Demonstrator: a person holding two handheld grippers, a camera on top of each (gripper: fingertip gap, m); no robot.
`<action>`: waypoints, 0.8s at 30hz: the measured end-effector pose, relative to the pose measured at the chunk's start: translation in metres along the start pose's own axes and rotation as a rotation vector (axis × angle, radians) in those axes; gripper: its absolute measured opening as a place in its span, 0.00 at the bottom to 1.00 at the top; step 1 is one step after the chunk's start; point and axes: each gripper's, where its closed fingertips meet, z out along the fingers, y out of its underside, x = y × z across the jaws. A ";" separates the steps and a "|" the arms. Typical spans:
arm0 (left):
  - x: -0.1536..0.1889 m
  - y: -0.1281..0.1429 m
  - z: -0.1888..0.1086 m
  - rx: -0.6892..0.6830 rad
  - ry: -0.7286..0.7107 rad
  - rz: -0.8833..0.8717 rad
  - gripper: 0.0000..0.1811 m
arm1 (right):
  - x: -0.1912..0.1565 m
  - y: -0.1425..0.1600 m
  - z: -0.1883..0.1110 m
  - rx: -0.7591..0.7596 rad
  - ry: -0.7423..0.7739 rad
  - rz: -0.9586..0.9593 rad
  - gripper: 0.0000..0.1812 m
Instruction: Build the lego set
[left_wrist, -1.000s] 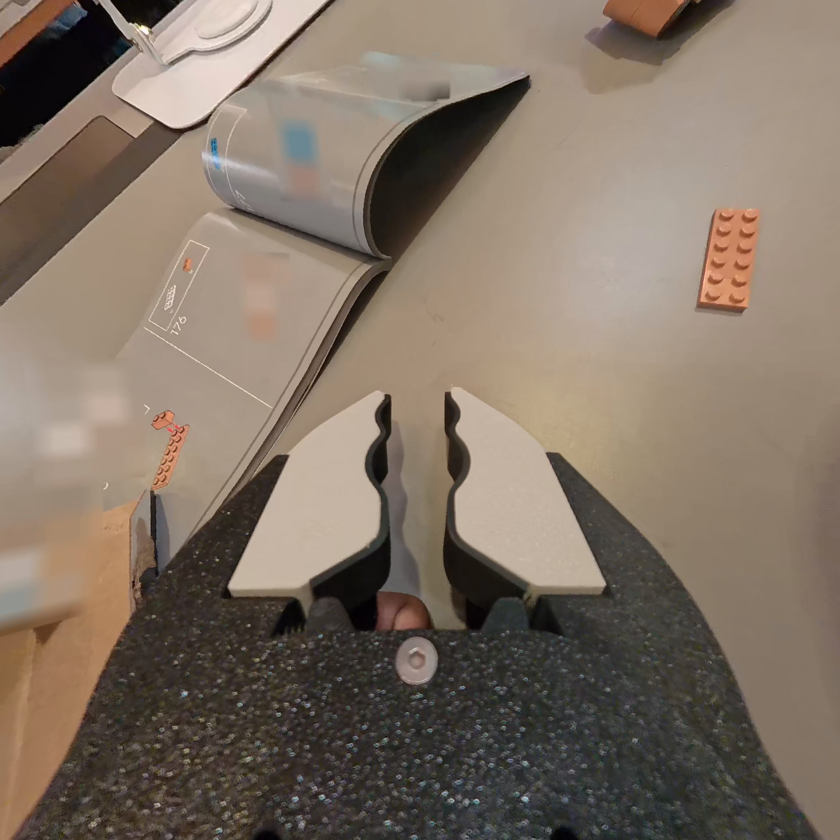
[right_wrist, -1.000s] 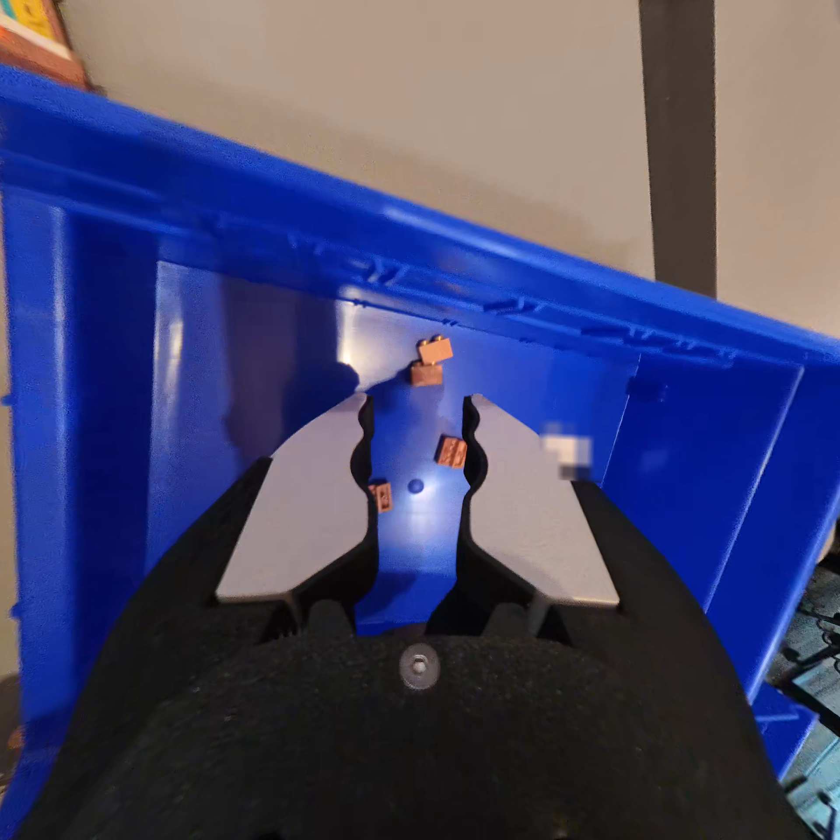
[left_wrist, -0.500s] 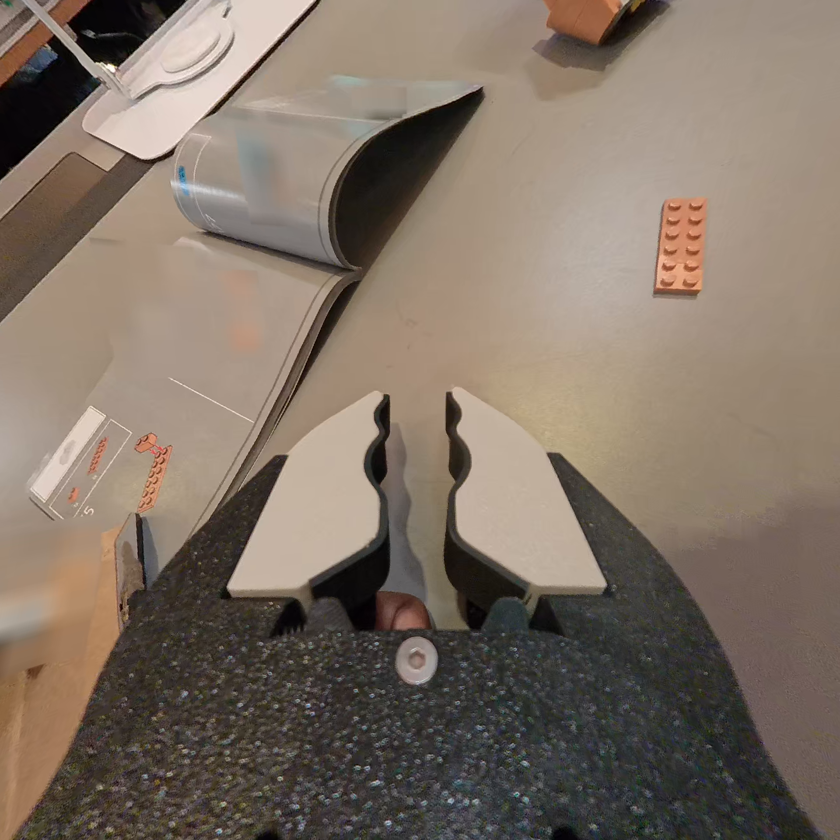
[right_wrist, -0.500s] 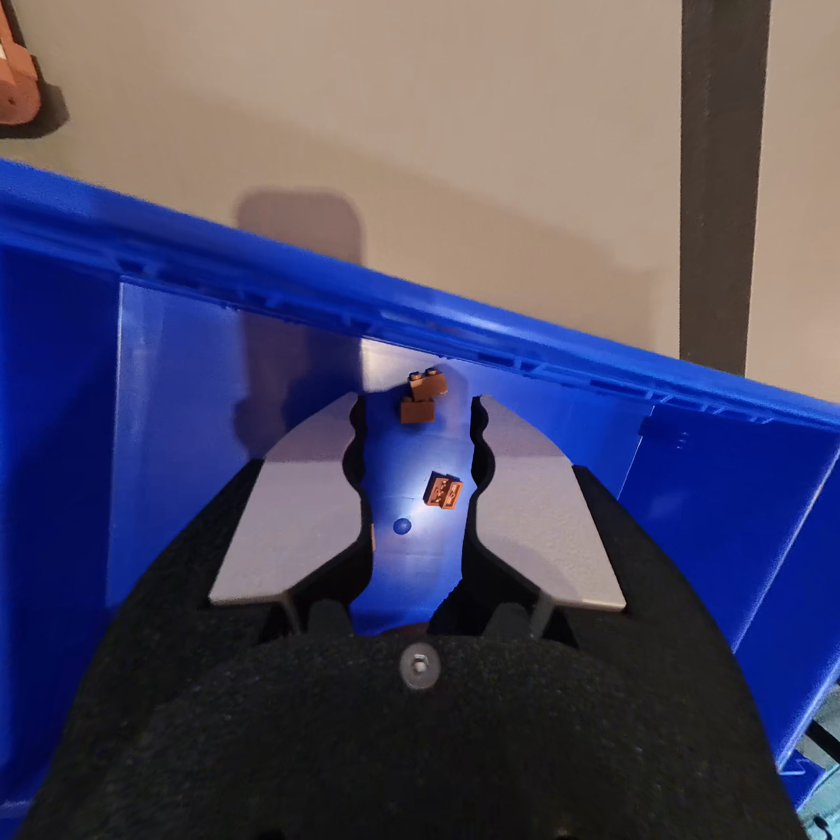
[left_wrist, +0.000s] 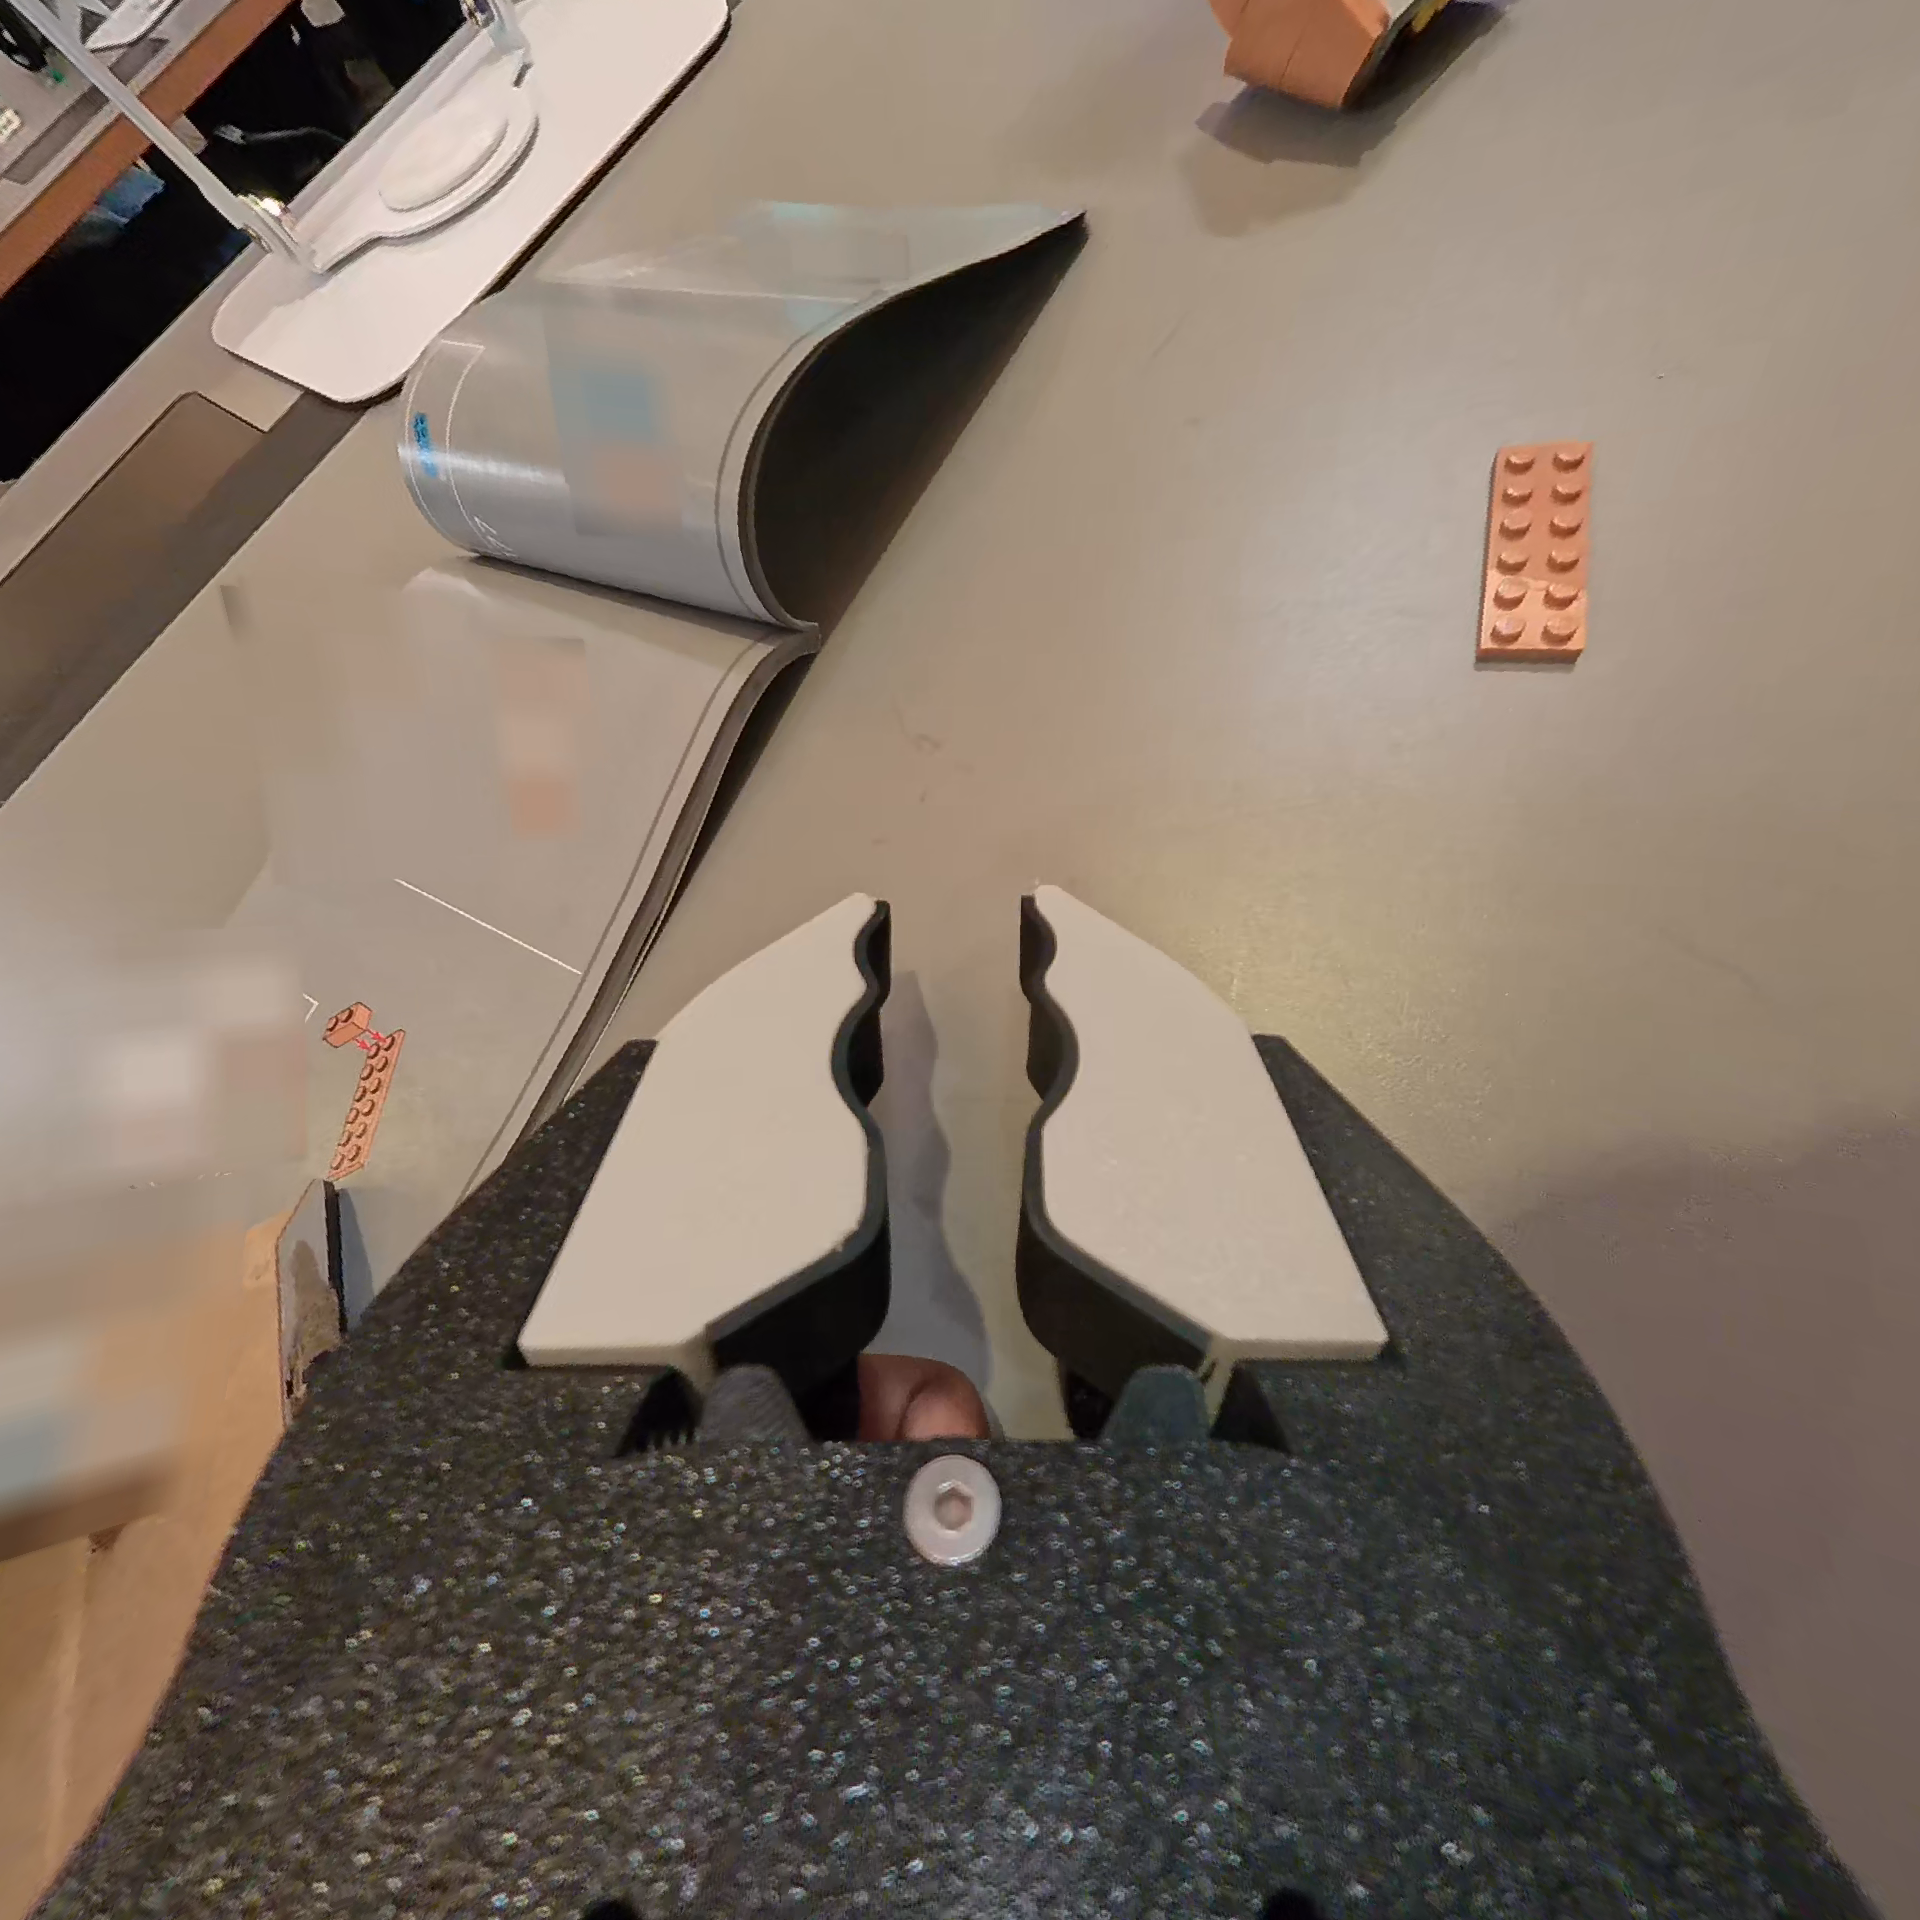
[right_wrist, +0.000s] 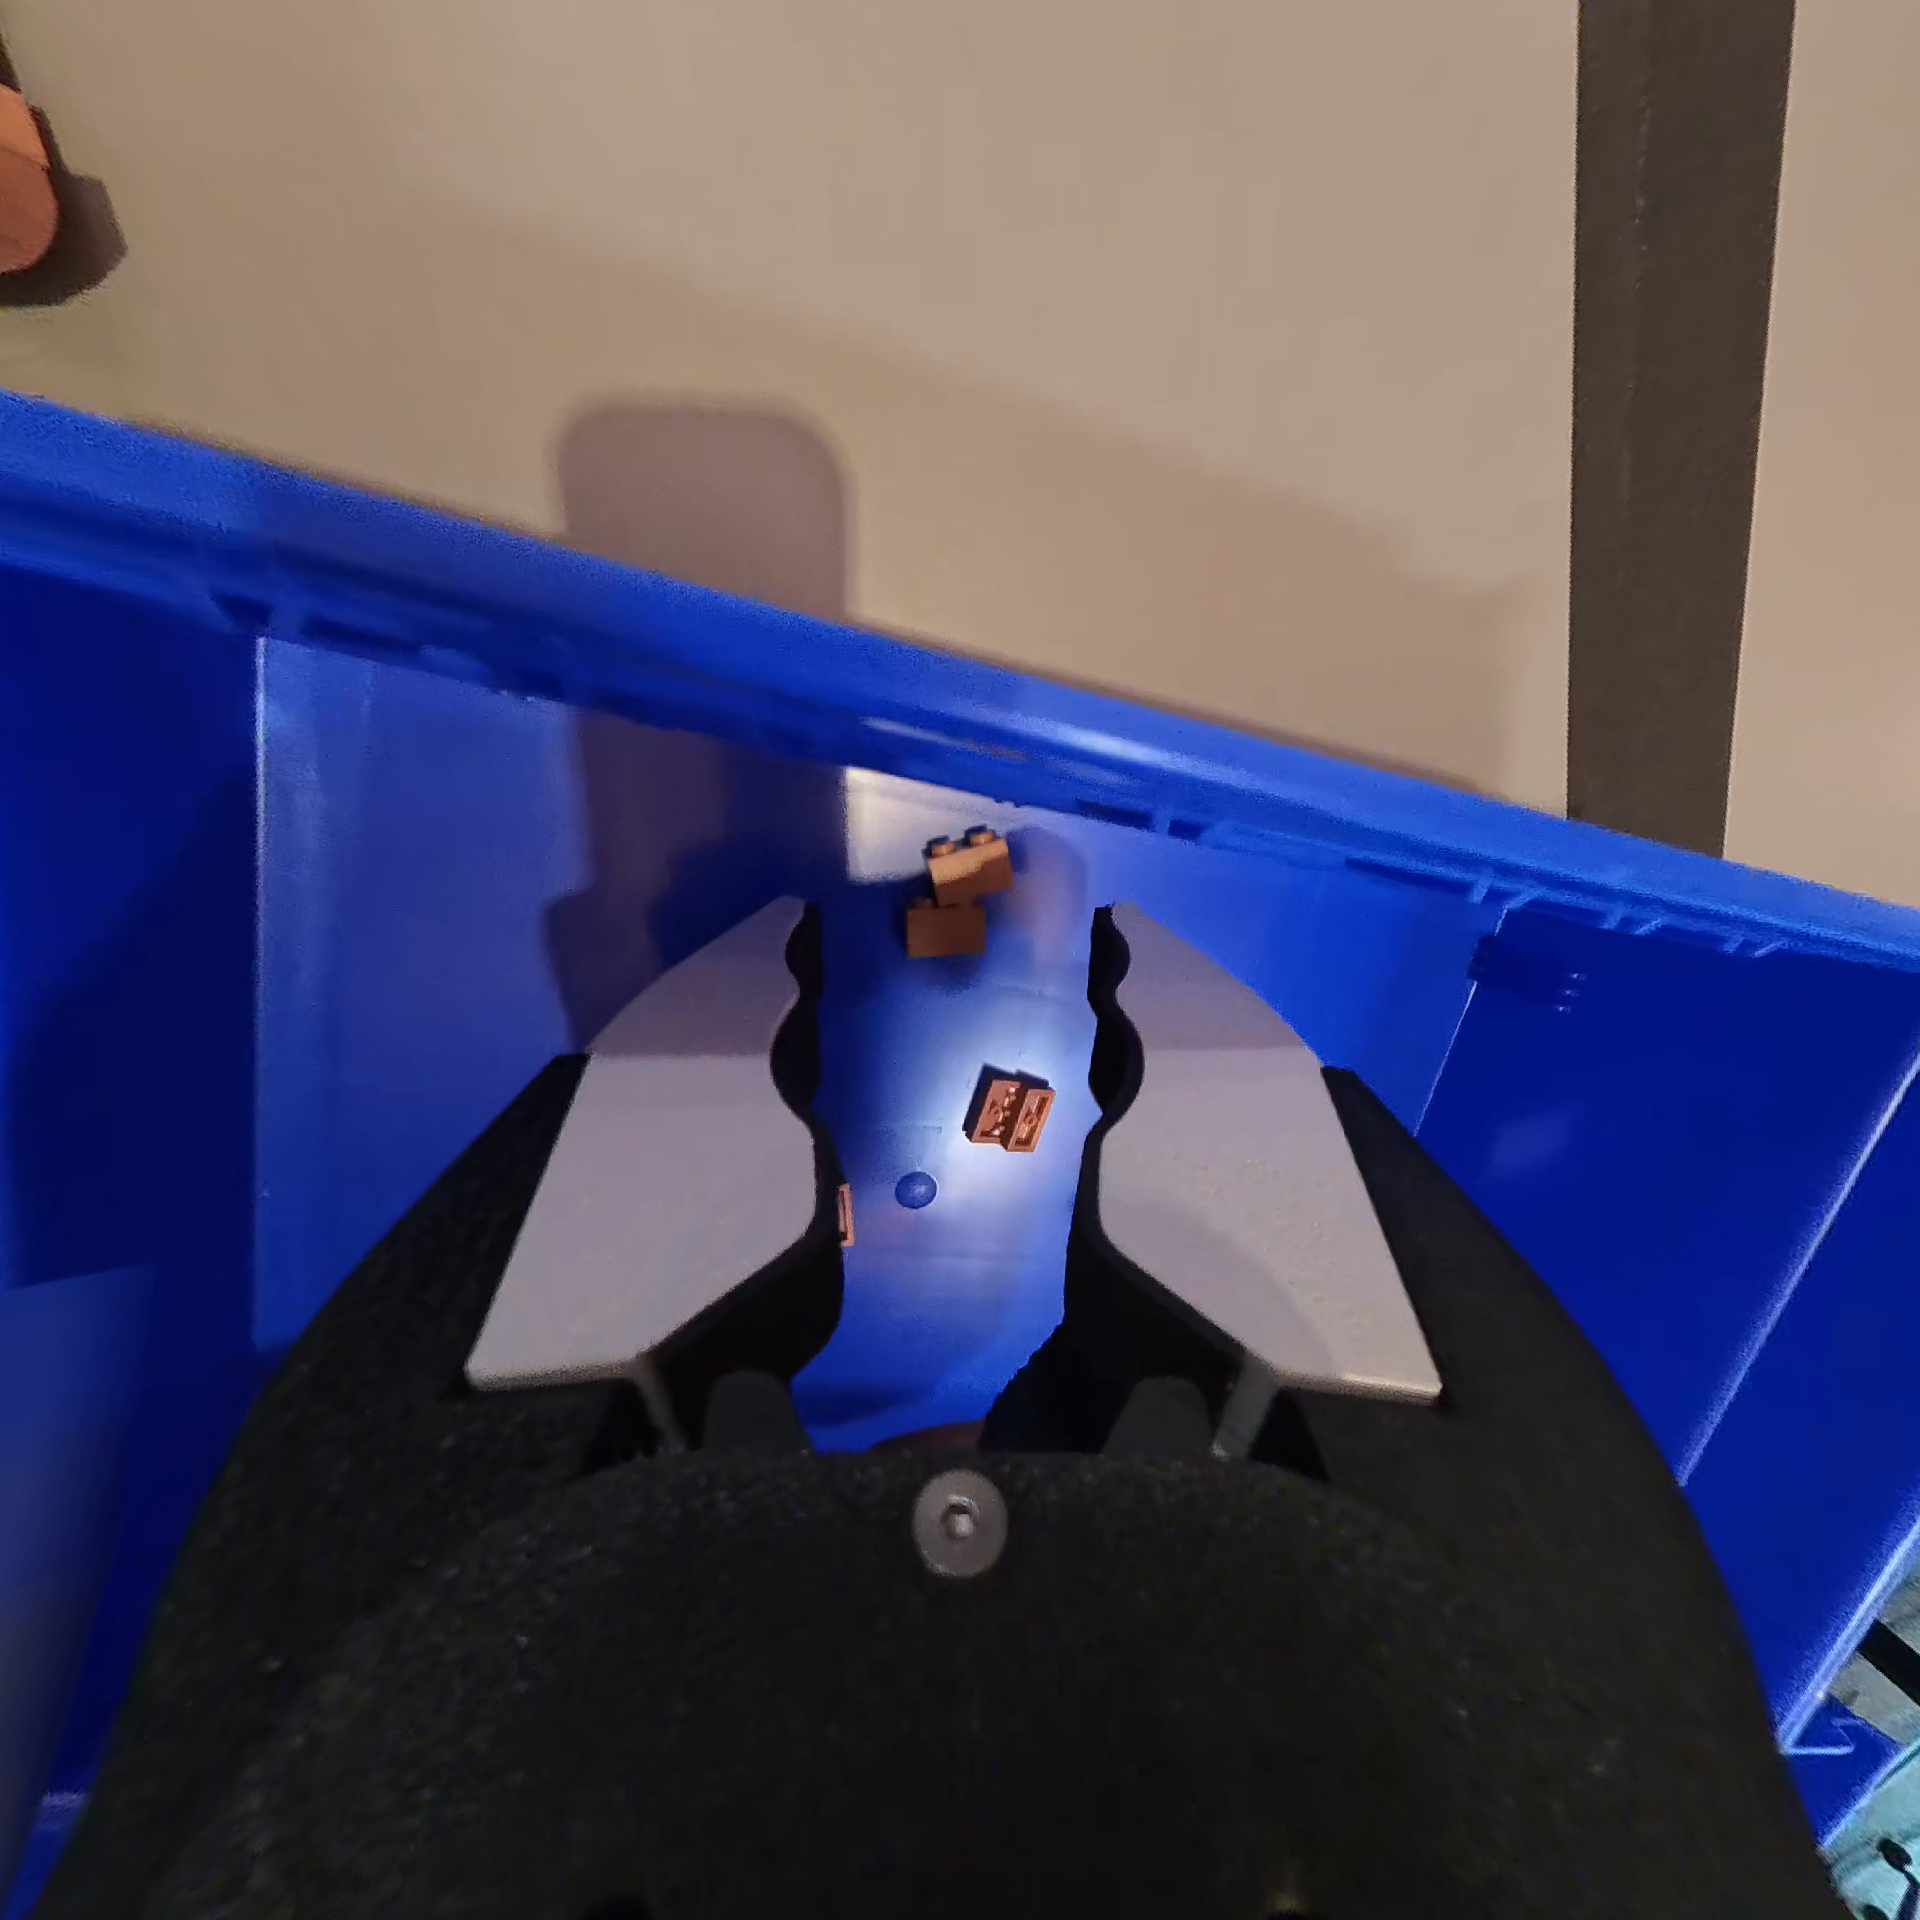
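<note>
gripper empty, parted | orange plate on table | booklet left

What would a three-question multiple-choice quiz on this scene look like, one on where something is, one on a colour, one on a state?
1. Where do the small brown lego bricks lie?
A. on the open instruction booklet
B. on the floor of the blue plastic bin
C. on the grey table

2. What colour is the flat studded two-by-six lego plate on the grey table?
A. orange-brown
B. white
C. green

3. How is the right gripper?
A. shut on a brick
B. open and empty
C. shut on the bin's rim

Answers: 1 B, the bricks rest inside the bin, below its rim. 2 A, the plate is orange-brown against the grey surface. 3 B, its fingers stand apart with the bin floor showing between them.
</note>
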 end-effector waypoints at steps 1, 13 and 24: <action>0.000 0.000 0.000 0.001 -0.001 0.001 0.13 | 0.000 0.001 0.000 -0.002 -0.005 0.004 0.28; -0.002 0.001 0.001 -0.009 -0.002 -0.020 0.13 | -0.005 0.014 0.008 -0.027 -0.059 0.029 0.27; -0.002 0.001 0.001 -0.006 -0.009 -0.013 0.13 | -0.012 0.014 0.015 -0.032 -0.160 0.156 0.09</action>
